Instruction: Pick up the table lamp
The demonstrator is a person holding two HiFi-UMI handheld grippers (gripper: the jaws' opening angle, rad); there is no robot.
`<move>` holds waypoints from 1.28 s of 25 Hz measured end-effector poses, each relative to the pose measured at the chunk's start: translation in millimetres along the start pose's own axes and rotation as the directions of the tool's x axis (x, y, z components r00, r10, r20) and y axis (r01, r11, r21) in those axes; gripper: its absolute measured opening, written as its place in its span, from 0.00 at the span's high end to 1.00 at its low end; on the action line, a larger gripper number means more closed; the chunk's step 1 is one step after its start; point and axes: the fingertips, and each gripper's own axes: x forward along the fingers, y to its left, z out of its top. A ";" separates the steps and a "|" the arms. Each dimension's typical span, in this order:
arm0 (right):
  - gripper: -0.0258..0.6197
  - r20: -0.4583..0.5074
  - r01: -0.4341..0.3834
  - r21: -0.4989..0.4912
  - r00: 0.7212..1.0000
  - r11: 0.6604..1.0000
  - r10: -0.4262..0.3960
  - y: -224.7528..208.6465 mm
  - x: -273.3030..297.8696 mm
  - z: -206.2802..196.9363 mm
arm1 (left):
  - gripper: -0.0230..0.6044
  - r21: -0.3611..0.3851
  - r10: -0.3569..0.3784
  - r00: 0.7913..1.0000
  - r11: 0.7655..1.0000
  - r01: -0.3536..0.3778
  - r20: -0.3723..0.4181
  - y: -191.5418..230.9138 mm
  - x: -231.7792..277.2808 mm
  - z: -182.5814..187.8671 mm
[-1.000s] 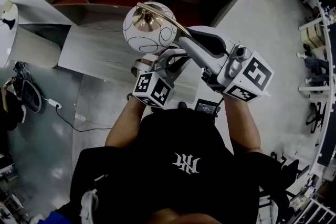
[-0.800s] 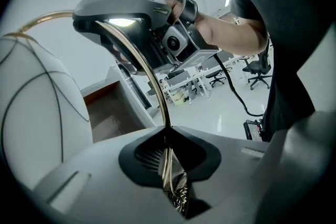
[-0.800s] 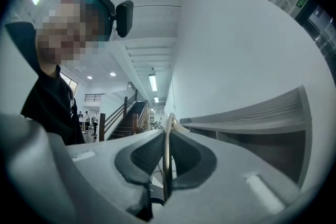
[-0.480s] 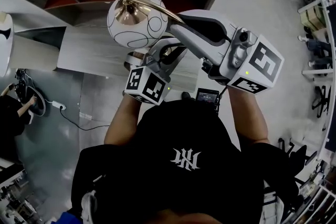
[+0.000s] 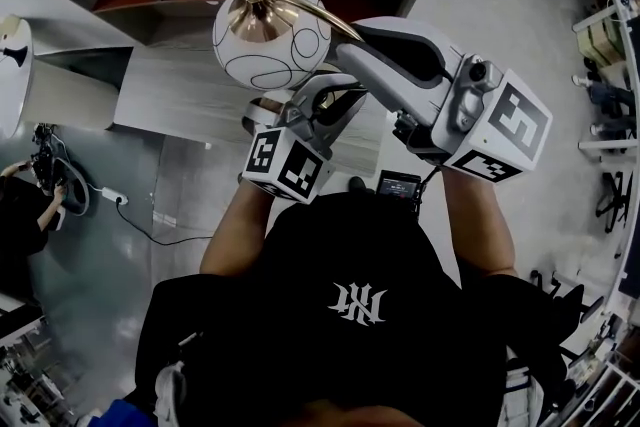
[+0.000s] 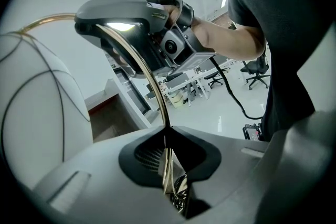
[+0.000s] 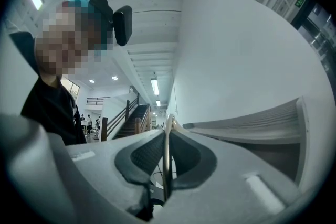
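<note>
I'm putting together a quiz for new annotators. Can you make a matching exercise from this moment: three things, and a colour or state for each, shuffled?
Things:
1. lamp globe
2. brass hoop
3. left gripper

Colour or state:
A. shut on the hoop
B. white with thin dark lines
C. gold-coloured, thin and curved

Pairs: 1-B, 2-C, 3-A

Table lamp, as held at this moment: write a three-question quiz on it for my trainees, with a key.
1. How many grippers hold the white globe table lamp?
2. True or false: the left gripper has its jaws wide apart and empty.
3. The right gripper clamps in its jaws: A. the lamp's thin brass hoop; B. its white globe; C. a black cable.
Key: 1 two; 2 false, the left gripper pinches the hoop; 3 A.
</note>
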 end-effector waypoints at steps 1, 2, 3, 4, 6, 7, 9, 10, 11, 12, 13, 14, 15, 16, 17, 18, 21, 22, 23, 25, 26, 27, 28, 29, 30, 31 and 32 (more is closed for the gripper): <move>0.90 0.002 -0.002 0.000 1.000 1.000 0.002 0.1 -0.1 0.2 | 0.89 -0.001 0.000 1.000 1.000 0.000 0.003 -0.1 -0.3 0.3; 0.90 0.005 -0.005 0.000 1.000 1.000 0.005 0.2 0.1 0.0 | 0.89 -0.002 0.000 1.000 1.000 0.000 0.004 0.1 -0.7 0.0; 0.90 0.006 -0.009 0.000 1.000 1.000 0.009 0.3 0.6 -0.4 | 0.89 -0.004 0.000 1.000 1.000 0.000 0.002 0.5 -1.1 -0.9; 0.90 0.005 -0.011 0.001 1.000 1.000 0.011 0.3 0.9 -1.1 | 0.89 -0.005 0.000 1.000 1.000 0.000 -0.003 0.6 -1.1 -1.8; 0.90 -0.003 -0.009 -0.001 1.000 1.000 0.009 -0.1 0.5 -1.9 | 0.89 -0.005 -0.003 1.000 1.000 0.003 -0.010 0.2 0.0 -2.2; 0.90 -0.005 -0.007 -0.001 1.000 1.000 0.007 -0.3 0.3 -1.9 | 0.89 -0.004 -0.005 1.000 1.000 0.005 -0.012 -0.1 0.6 -1.8; 0.90 -0.003 -0.007 0.003 1.000 1.000 0.007 -0.4 0.9 -1.5 | 0.89 -0.001 -0.006 1.000 1.000 0.006 -0.014 -0.5 -0.2 -1.4; 0.90 -0.001 -0.007 0.004 1.000 1.000 0.007 -0.4 1.1 -1.2 | 0.89 0.000 -0.005 1.000 1.000 0.005 -0.014 -0.8 -0.9 -1.2; 0.90 0.000 -0.006 0.005 1.000 1.000 0.006 -0.5 1.1 -1.0 | 0.89 0.000 -0.004 1.000 1.000 0.004 -0.013 -1.3 -1.3 -0.9; 0.90 0.000 -0.004 0.006 1.000 1.000 0.004 -0.8 0.9 -1.0 | 0.89 0.001 -0.004 1.000 1.000 0.004 -0.012 -1.9 -1.5 -0.7; 0.90 0.000 -0.001 0.008 1.000 1.000 0.001 -1.1 0.6 -1.2 | 0.89 0.001 -0.005 1.000 1.000 0.005 -0.012 -2.4 -1.7 -0.7; 0.90 0.000 0.000 0.009 1.000 1.000 0.000 -1.2 0.6 -1.4 | 0.89 0.002 -0.006 1.000 1.000 0.006 -0.012 -2.7 -1.9 -0.9; 0.90 0.001 0.000 0.010 1.000 1.000 0.000 -1.1 0.6 -1.5 | 0.89 0.002 -0.006 1.000 1.000 0.006 -0.012 -2.9 -2.3 -1.0; 0.90 0.001 0.000 0.011 1.000 1.000 0.000 -1.0 0.6 -1.5 | 0.89 0.000 -0.006 1.000 1.000 0.006 -0.011 -2.8 -2.7 -1.1; 0.90 0.002 -0.001 0.010 1.000 1.000 0.001 -0.9 0.5 -1.2 | 0.89 -0.004 -0.005 1.000 1.000 0.005 -0.009 -2.5 -2.9 -0.9; 0.90 0.003 -0.002 0.010 1.000 1.000 0.002 -0.7 0.3 -0.8 | 0.89 -0.008 -0.003 1.000 1.000 0.003 -0.006 -2.2 -3.0 -0.5; 0.90 0.011 -0.007 0.009 1.000 1.000 0.007 0.0 -0.1 1.4 | 0.90 -0.012 0.003 1.000 1.000 -0.003 0.003 -0.9 -3.1 1.3; 0.90 0.013 -0.006 0.007 1.000 1.000 0.006 0.2 -0.1 1.8 | 0.90 -0.011 0.004 1.000 1.000 -0.004 0.005 -0.7 -3.2 1.8; 0.90 0.013 -0.004 0.006 1.000 1.000 0.004 0.2 -0.2 2.1 | 0.90 -0.010 0.005 1.000 1.000 -0.005 0.007 -0.7 -3.3 2.2; 0.90 0.013 0.000 0.005 1.000 1.000 0.000 0.4 -0.1 2.3 | 0.90 -0.010 0.004 1.000 1.000 -0.004 0.011 -1.0 -3.9 2.8; 0.90 0.012 0.002 0.005 1.000 1.000 -0.002 0.6 0.0 2.4 | 0.90 -0.014 0.004 1.000 1.000 -0.004 0.013 -1.2 -4.4 3.0; 0.90 0.011 0.003 0.004 1.000 1.000 -0.003 0.7 0.0 2.6 | 0.90 -0.020 0.004 1.000 1.000 -0.004 0.018 -1.4 -4.9 3.3; 0.90 0.010 0.005 0.004 1.000 1.000 -0.005 0.5 0.0 2.7 | 0.90 -0.026 0.004 1.000 1.000 -0.004 0.023 -1.6 -5.3 3.5; 0.90 0.009 0.007 0.004 1.000 1.000 -0.007 0.3 0.0 2.8 | 0.90 -0.030 0.005 1.000 1.000 -0.004 0.027 -1.6 -5.4 3.7; 0.90 0.009 0.009 0.003 1.000 1.000 -0.009 -0.1 0.1 2.7 | 0.90 -0.031 0.005 1.000 1.000 -0.004 0.029 -1.6 -5.3 3.6; 0.90 0.009 0.011 0.003 1.000 1.000 -0.011 -0.5 0.4 2.4 | 0.90 -0.031 0.004 1.000 1.000 -0.004 0.031 -1.5 -5.2 3.4; 0.90 0.009 0.012 0.003 1.000 1.000 -0.012 -1.0 0.9 1.9 | 0.90 -0.031 0.003 0.999 1.000 -0.002 0.032 -1.4 -5.0 3.0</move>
